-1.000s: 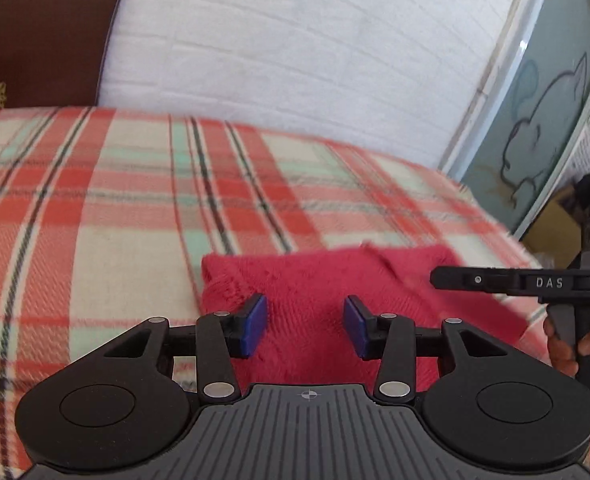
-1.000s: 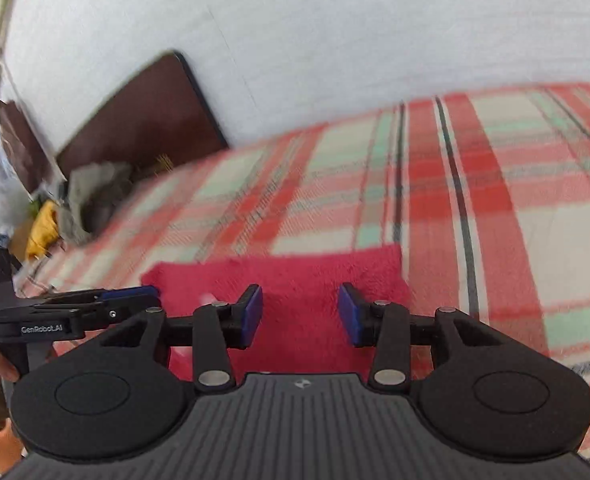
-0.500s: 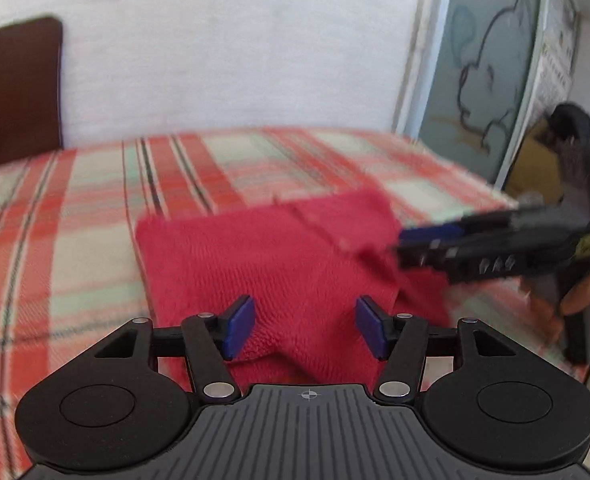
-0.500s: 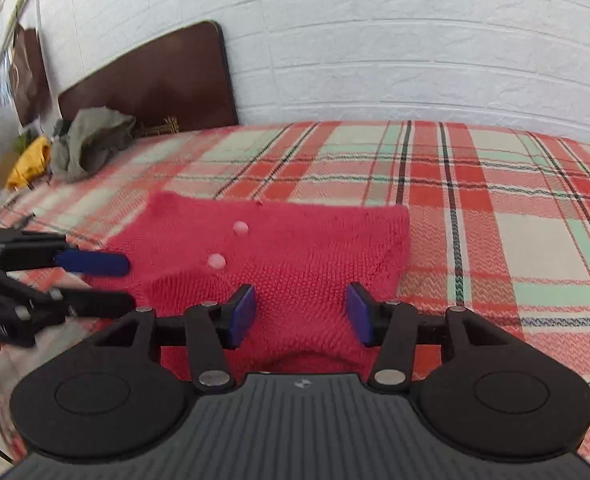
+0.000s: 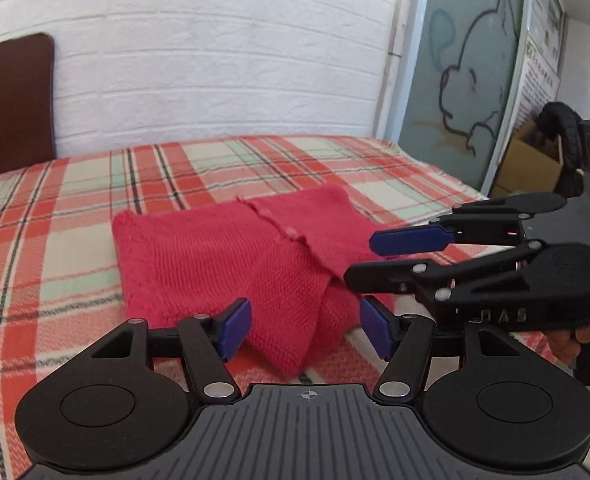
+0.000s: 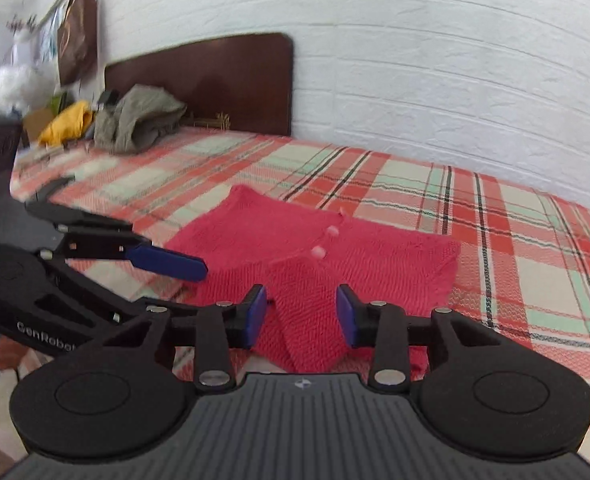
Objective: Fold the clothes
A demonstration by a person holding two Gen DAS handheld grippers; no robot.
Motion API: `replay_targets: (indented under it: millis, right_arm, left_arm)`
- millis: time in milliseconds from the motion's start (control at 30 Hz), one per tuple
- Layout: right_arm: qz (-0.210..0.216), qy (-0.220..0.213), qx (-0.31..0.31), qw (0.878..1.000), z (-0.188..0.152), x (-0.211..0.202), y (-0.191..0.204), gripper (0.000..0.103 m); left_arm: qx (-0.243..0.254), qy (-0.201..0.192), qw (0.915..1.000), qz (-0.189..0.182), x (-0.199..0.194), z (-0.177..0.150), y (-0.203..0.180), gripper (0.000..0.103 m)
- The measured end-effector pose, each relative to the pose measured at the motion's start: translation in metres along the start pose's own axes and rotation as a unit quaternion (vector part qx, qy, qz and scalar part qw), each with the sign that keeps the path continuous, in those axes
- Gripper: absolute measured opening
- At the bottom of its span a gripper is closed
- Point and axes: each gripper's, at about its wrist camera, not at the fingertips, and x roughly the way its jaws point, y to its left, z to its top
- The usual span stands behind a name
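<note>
Both tongs have drawn back toward the near edge of the bed, and more of the red knitted garment shows. Left tongs and right tongs stand spread, gripping nothing. Mid-frame, the garment lies on the plaid bedspread; a grey-green clothes heap sits upper left.

A red knitted buttoned garment lies on the plaid-covered bed. The right gripper hangs over its near edge, jaws apart, empty.
</note>
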Motion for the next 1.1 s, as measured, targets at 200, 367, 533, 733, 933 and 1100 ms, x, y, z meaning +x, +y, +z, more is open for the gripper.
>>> replay_targets:
  millis: [200,367,533,733,933,1100]
  right_arm:
    - [-0.022,0.014,-0.035,0.999,-0.001,0.012,0.013,0.034]
    - [-0.03,-0.006,0.025,0.999,0.003,0.006,-0.001,0.006]
    - [0.002,-0.017,0.161,0.987,0.003,-0.001,-0.045,0.003]
    - [0.021,-0.014,0.225,0.974,-0.006,0.003,-0.067,0.003]
    - [0.023,-0.012,0.216,0.976,-0.007,0.005,-0.063,0.003]
    - [0.022,-0.01,0.221,0.975,-0.008,0.007,-0.063,0.003]
  left_arm:
    - [-0.046,-0.011,0.9988,0.014,-0.009,-0.004,0.015,0.073]
    - [-0.027,-0.016,0.9995,0.007,-0.011,0.003,0.012,0.073]
    - [0.029,-0.019,0.9994,-0.008,0.006,0.015,-0.011,0.074]
    - [0.05,-0.006,0.9987,0.005,0.03,0.016,-0.024,0.067]
    - [0.022,0.002,0.9996,0.016,0.034,0.015,-0.014,0.058]
    - [0.053,0.01,0.9984,0.013,0.038,0.019,-0.021,0.0]
